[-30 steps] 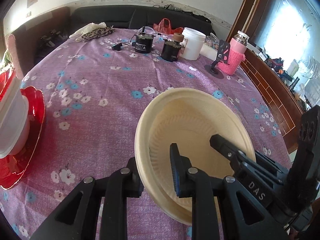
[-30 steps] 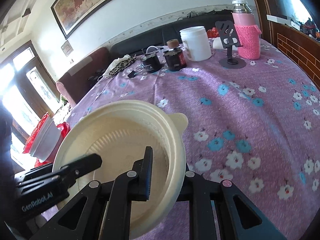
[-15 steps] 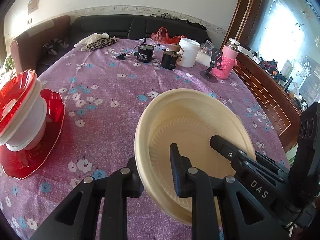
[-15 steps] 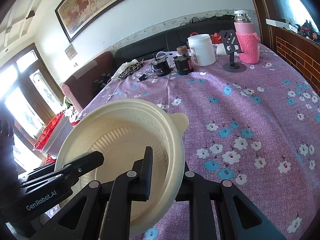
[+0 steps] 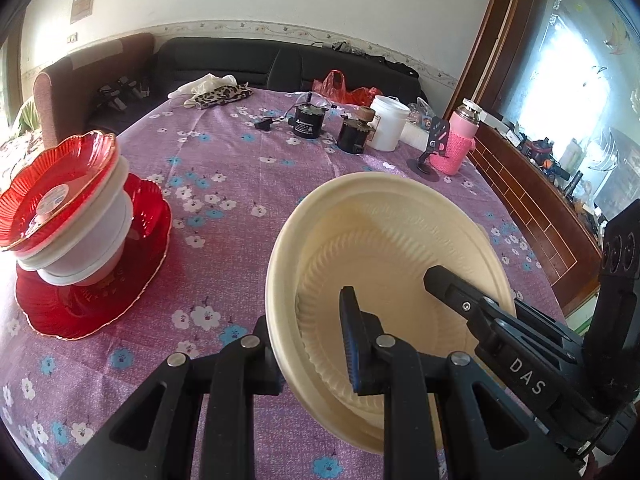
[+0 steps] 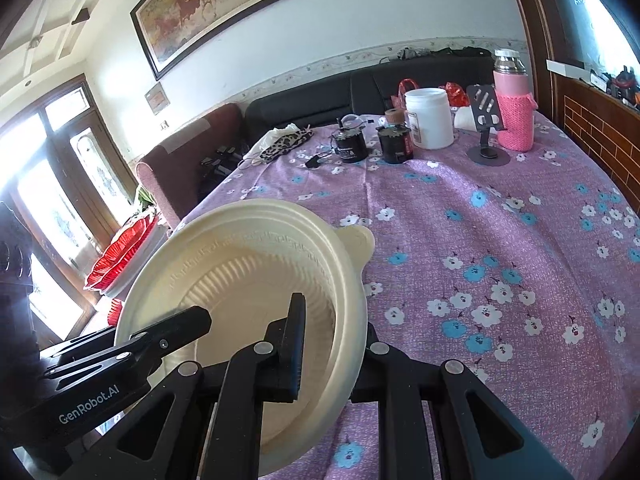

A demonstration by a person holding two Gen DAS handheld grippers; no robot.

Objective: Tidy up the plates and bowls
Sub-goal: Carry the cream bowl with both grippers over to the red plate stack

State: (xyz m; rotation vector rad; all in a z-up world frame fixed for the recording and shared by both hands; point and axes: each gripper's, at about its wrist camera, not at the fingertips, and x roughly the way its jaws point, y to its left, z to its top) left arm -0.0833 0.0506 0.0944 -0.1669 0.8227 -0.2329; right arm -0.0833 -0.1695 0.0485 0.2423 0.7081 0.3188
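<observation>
A cream plastic bowl (image 5: 384, 240) is held in the air over the purple flowered table by both grippers. My left gripper (image 5: 308, 340) is shut on its left rim. My right gripper (image 6: 332, 344) is shut on its right rim, and the bowl (image 6: 248, 280) fills the lower left of the right wrist view. At the left stands a stack: a red glass plate (image 5: 92, 296) at the bottom, white bowls (image 5: 96, 236) on it, and a red glass dish (image 5: 56, 188) on top. The stack (image 6: 120, 256) also shows beyond the bowl in the right wrist view.
At the far side of the table (image 5: 240, 184) stand two black jars (image 5: 307, 121), a white tub (image 5: 387, 122), a phone stand (image 5: 430, 148), a pink flask (image 5: 460, 142) and a leopard-print cloth (image 5: 220, 94). A dark sofa lies behind, a wooden ledge to the right.
Both grippers have lifted the cream bowl higher above the table, and more of the red and white stack has come into view at the left.
</observation>
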